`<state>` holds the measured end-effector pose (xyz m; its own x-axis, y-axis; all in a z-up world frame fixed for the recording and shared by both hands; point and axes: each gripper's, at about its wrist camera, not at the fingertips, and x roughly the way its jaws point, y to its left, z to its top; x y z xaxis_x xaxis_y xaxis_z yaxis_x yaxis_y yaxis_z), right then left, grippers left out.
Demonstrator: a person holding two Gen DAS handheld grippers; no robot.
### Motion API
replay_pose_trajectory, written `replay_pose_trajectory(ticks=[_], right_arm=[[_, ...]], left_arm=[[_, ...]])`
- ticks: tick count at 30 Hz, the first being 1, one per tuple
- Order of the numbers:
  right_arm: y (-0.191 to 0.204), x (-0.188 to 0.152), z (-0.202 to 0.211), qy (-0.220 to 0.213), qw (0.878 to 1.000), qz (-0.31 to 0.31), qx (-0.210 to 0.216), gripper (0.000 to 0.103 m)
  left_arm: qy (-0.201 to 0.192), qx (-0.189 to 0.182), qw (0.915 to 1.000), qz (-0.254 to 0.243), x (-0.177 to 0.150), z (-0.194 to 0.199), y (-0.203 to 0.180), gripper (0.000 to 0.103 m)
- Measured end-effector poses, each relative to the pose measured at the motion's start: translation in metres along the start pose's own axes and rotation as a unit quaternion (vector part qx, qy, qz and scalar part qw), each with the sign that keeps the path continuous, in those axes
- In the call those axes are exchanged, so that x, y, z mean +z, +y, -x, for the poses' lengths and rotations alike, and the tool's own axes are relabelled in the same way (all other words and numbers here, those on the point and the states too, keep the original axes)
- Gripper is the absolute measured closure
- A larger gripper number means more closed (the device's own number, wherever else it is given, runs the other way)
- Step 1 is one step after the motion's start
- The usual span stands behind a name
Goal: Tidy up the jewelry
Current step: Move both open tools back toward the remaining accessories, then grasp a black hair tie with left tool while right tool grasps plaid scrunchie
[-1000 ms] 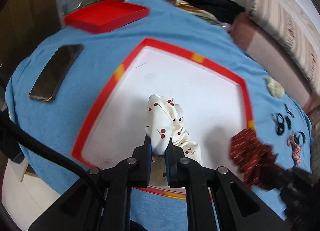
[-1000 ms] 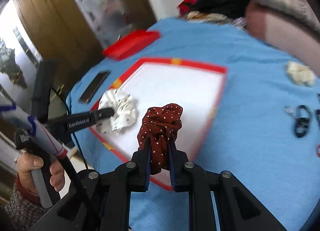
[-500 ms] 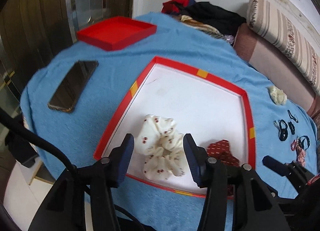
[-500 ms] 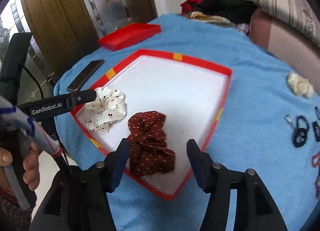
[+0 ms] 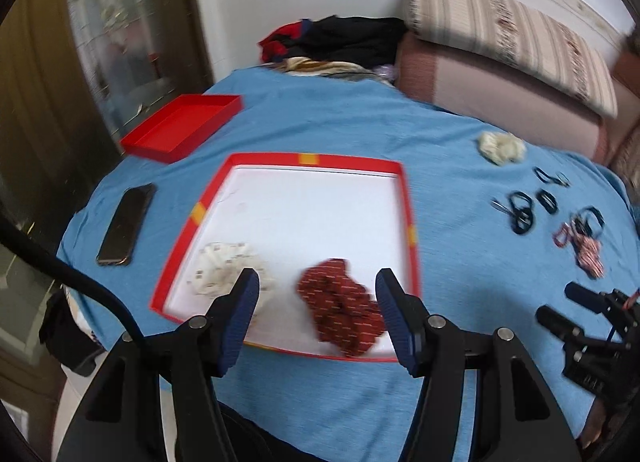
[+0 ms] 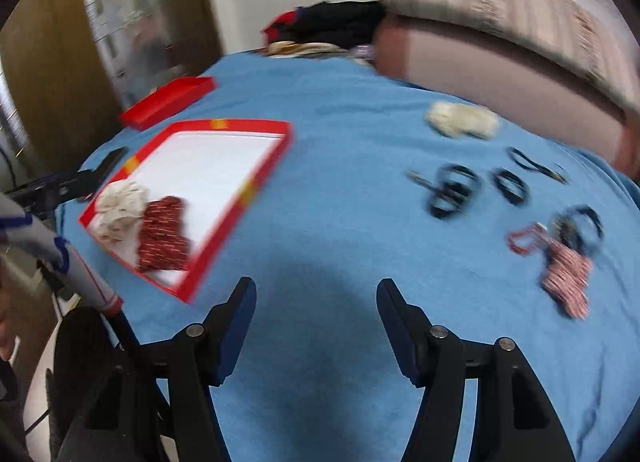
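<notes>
I see both my grippers, left (image 5: 316,304) and right (image 6: 316,314), spread wide and holding nothing. In the tray (image 5: 406,197), near its front edge, the white scrunchie (image 5: 224,268) lies beside the red one (image 5: 340,304), possibly touching; blur hides it.

No readable text

No lettering, label, brand or number shows clearly in either wrist view; motion blur smears fine detail.
</notes>
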<state>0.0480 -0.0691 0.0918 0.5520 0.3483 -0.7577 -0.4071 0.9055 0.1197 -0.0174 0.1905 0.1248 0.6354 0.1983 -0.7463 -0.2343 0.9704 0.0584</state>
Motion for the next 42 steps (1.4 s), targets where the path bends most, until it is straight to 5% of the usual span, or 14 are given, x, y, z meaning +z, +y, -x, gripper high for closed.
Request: replay_pose_trajectory(ticks=[13, 22, 39, 42], right_arm=[[-0.121, -0.041, 0.050, -0.026, 0.991, -0.113, -0.070, 0.035], [-0.177, -0.062, 0.064, -0.034, 0.980, -0.169, -0.102, 0.034], [-0.233, -0.040, 0.015, -0.029, 0.972, -0.210, -0.100, 0.030], [-0.239, -0.034, 0.003, -0.025, 0.971, -0.216, -0.098, 0.030]], left_arm=[[0.006, -0.014, 0.9958, -0.091, -0.005, 0.007, -0.088, 0.039], [0.031, -0.037, 0.9905, -0.129, 0.002, -0.029, -0.139, 0.038], [0.105, -0.194, 0.9692, -0.110, 0.055, -0.159, -0.252, 0.039], [0.118, -0.200, 0.9664, -0.110, 0.059, -0.177, -0.263, 0.047]])
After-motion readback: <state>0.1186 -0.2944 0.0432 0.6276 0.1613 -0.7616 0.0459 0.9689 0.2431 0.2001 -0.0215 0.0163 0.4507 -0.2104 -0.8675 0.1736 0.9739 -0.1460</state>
